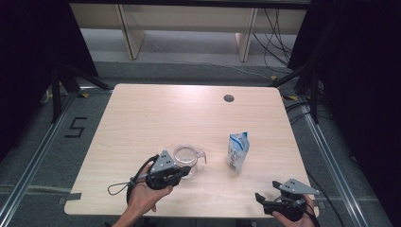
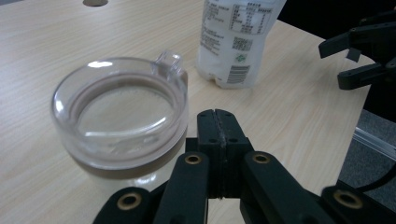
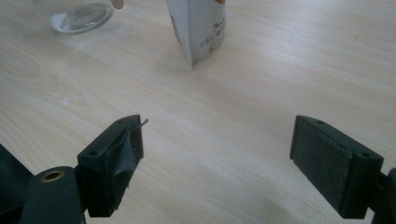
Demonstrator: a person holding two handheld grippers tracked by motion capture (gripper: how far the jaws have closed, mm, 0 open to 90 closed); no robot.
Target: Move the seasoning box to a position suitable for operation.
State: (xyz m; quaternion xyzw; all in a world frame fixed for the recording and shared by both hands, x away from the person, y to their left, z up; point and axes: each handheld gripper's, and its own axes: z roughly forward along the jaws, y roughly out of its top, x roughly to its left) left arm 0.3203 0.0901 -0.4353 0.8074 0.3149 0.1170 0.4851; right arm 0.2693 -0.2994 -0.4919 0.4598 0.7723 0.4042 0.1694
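A clear glass cup with a small handle stands on the wooden table, front centre. My left gripper hovers just at the cup's near side. In the left gripper view its jaws are pressed together at the tips with nothing between them, and the cup sits just to their left. A white and blue pouch stands upright to the cup's right. My right gripper rests at the front right edge, open and empty, its pads wide apart.
A round cable hole lies near the table's far edge. The pouch and the cup stand well ahead of the right gripper. Dark frame legs and cables line both sides of the floor.
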